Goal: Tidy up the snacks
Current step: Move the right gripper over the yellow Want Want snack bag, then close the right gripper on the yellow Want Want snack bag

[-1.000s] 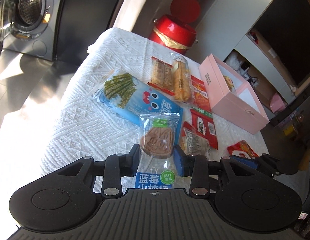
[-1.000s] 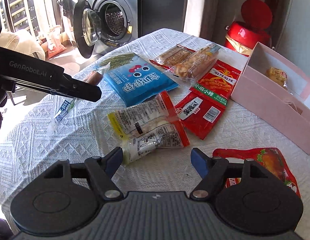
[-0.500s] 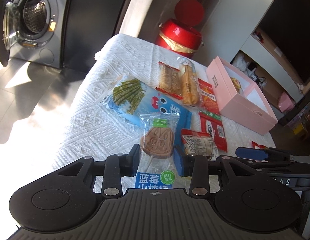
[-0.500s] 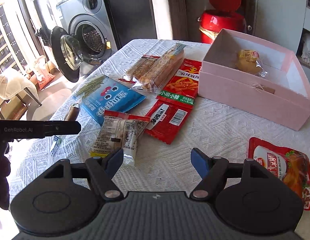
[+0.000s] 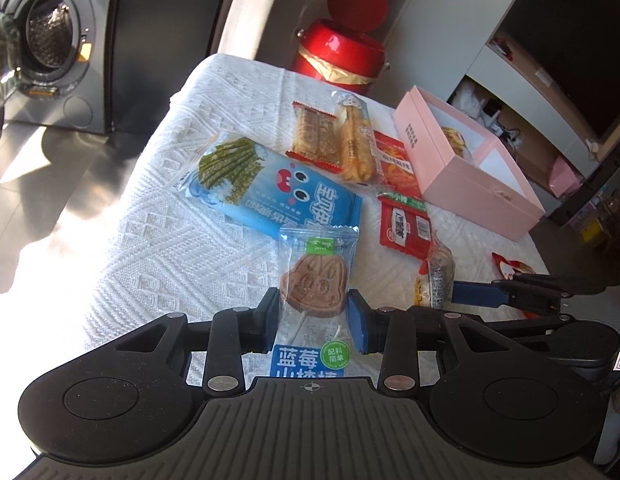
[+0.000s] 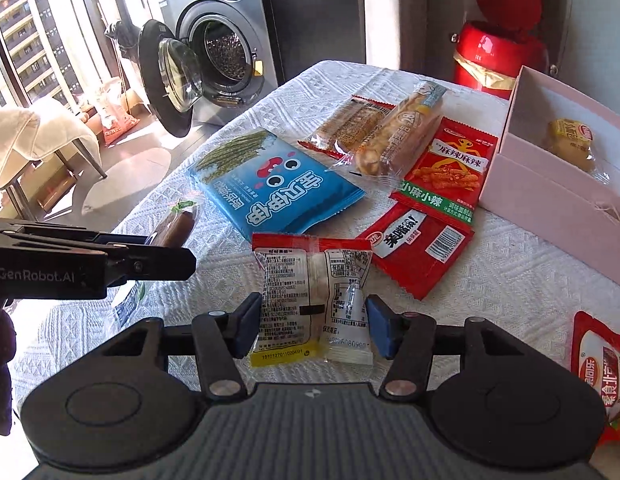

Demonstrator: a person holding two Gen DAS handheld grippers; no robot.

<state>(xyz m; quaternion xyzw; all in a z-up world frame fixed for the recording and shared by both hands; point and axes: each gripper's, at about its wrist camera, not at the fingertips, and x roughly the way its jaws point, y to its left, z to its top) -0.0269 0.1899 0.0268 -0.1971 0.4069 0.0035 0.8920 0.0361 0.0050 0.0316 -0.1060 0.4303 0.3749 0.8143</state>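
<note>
The left gripper [image 5: 313, 316] clamps the clear-wrapped lollipop [image 5: 314, 280] above the table; the right gripper [image 6: 310, 326] is closing around the red-topped packet [image 6: 310, 280]. Ahead lie the blue seaweed bag [image 6: 269, 188] and 2 red packs [image 6: 422, 240], with the pink box [image 6: 558, 200] at far right.

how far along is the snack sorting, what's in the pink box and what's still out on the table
Early on. Done: the pink box holds one yellow packet. In hand: the left gripper grips a wrapped lollipop; the right gripper is closing around a clear-and-red pack. Left on the cloth: the blue seaweed bag, two biscuit packs, two red spicy packets and a red pouch.
</note>
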